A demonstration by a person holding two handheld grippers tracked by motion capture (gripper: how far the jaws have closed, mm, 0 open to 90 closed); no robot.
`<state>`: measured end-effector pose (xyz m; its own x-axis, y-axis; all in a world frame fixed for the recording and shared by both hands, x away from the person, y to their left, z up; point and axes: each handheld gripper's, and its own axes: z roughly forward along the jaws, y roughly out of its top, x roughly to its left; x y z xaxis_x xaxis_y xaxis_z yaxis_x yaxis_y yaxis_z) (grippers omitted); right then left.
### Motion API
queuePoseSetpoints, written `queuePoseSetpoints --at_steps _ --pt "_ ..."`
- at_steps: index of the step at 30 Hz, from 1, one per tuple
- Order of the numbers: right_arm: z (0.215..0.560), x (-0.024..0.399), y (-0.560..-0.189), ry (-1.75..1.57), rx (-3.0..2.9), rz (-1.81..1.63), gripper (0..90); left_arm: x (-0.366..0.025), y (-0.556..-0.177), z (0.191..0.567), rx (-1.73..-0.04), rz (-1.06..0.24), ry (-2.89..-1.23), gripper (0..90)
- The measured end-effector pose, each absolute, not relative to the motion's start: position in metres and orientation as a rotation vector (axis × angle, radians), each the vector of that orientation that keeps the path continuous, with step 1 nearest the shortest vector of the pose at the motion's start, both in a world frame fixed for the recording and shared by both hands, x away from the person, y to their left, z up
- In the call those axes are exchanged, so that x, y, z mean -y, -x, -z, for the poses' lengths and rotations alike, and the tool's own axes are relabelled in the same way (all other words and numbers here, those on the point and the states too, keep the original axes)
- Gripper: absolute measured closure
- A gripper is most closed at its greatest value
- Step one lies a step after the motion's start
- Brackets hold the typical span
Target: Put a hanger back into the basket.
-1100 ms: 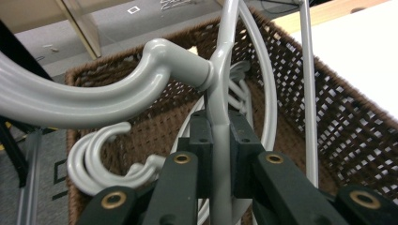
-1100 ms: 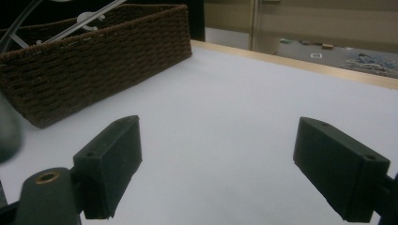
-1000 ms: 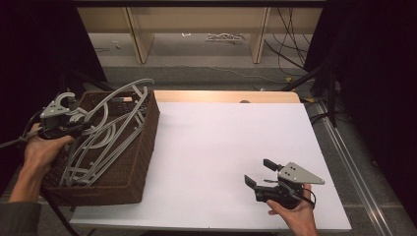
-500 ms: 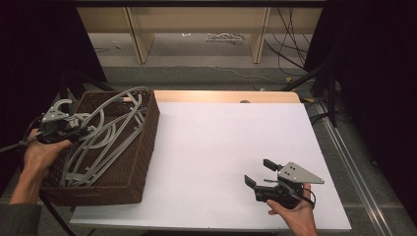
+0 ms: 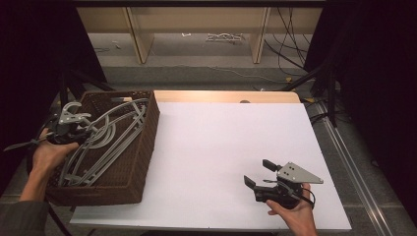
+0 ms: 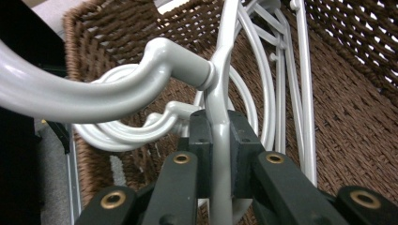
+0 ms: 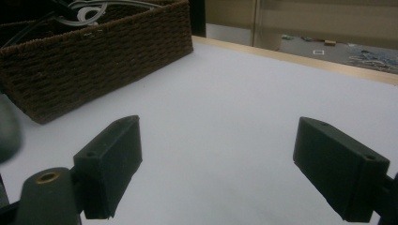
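Observation:
A brown wicker basket (image 5: pixel 149 140) at the table's left holds several grey plastic hangers (image 5: pixel 110 142). My left gripper (image 5: pixel 82 129) is over the basket's left side, shut on the neck of one grey hanger (image 6: pixel 220 75) just below its hook (image 6: pixel 94 93). In the left gripper view the pads (image 6: pixel 241 140) press that stem from both sides, and more hangers lie on the basket floor behind. My right gripper (image 5: pixel 259 172) rests low over the white table near the front right. It is open with nothing between its jaws (image 7: pixel 234 164).
The white table top (image 5: pixel 226 142) stretches between the basket and the right hand. In the right gripper view the basket's woven wall (image 7: pixel 94 56) is far off to the left. Beyond the table are wooden shelf legs (image 5: pixel 137 39) and floor cables (image 5: pixel 295 34).
The held hanger has sunk from above the basket's rim down among the other hangers, with the left hand shifting slightly. The right gripper has stayed put.

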<state>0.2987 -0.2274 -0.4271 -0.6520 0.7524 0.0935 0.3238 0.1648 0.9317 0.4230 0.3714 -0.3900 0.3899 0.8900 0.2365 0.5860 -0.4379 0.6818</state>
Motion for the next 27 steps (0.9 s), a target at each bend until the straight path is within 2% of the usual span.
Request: queuePoseSetpoints --at_steps 5,14,18,21,27 --pt "0.428 0.228 -0.300 -1.014 -2.057 -1.482 16.7 -0.364 -0.427 0.396 -1.261 -0.780 -2.203 81.6" --pt "0.429 0.226 -0.301 -1.010 -2.060 -1.500 16.7 -0.369 -0.435 0.408 -1.368 -0.810 -2.178 80.7" --pt "0.429 0.226 -0.301 -1.012 -2.059 -1.500 16.7 -0.376 -0.438 0.410 -1.429 -0.768 -2.117 79.2" --pt "0.430 0.226 -0.301 -1.008 -2.060 -1.502 16.6 -0.378 -0.436 0.409 -1.459 -0.808 -2.121 73.2" --pt "0.430 0.226 -0.302 -1.012 -2.058 -1.501 16.6 -0.376 -0.427 0.397 -1.478 -0.852 -2.012 62.1"
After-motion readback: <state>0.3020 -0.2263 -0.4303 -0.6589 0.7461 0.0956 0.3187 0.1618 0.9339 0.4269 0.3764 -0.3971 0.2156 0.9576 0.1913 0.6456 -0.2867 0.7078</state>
